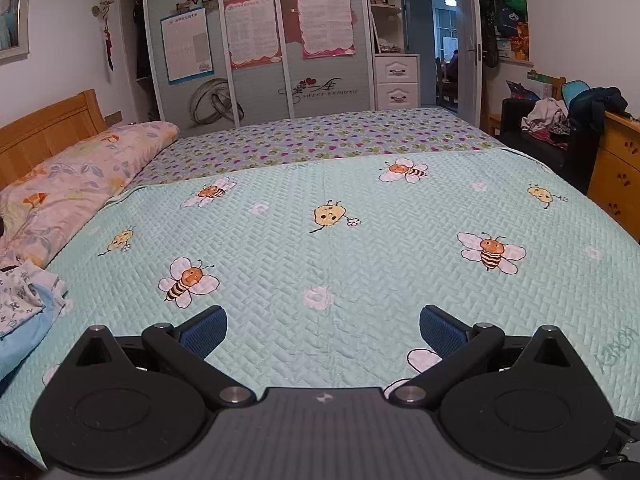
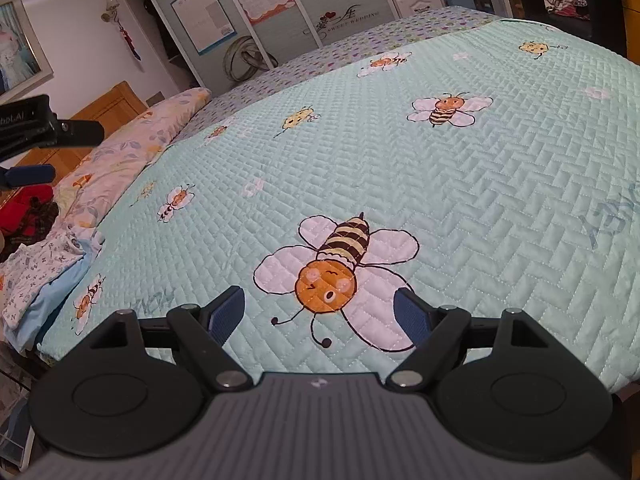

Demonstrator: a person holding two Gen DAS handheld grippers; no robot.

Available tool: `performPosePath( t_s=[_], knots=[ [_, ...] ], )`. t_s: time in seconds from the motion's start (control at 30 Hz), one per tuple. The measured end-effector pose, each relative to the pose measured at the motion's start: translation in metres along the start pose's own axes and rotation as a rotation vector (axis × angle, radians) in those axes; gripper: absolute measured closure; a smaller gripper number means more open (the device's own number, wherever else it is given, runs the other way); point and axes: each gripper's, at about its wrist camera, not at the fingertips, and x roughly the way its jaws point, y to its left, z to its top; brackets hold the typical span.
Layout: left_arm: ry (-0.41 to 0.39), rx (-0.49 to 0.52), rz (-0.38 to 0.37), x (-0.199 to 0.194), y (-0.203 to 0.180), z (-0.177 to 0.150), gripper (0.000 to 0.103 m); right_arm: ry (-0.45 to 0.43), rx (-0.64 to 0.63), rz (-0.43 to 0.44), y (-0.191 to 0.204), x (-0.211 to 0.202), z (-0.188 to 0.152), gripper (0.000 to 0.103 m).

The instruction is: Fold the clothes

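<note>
A small pile of clothes lies at the bed's left edge: a white letter-print garment (image 1: 18, 300) (image 2: 34, 276) on a light blue one (image 1: 28, 334) (image 2: 60, 292). My left gripper (image 1: 323, 330) hovers open over the mint bee-print quilt (image 1: 360, 240), well right of the pile, with nothing between its blue pads. My right gripper (image 2: 319, 314) is also open and empty, above a large bee print on the quilt (image 2: 480, 200). In the right wrist view the left gripper's finger (image 2: 30, 175) shows at the far left, above the pile.
A floral pillow (image 1: 80, 176) (image 2: 132, 148) lies along the wooden headboard (image 1: 44, 132). Red and dark clothes (image 2: 28, 212) sit beyond the pile. A wardrobe (image 1: 260, 52) stands behind the bed. A wooden dresser (image 1: 616, 172) and a chair heaped with clothes (image 1: 552, 120) stand on the right.
</note>
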Motion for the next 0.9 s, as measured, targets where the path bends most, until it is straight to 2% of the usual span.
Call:
performPosePath(
  t_s=[0.9],
  knots=[
    [0.004, 0.004, -0.016, 0.002, 0.002, 0.001, 0.001, 0.055, -0.008, 0.001, 0.002, 0.011, -0.009, 0.020]
  ],
)
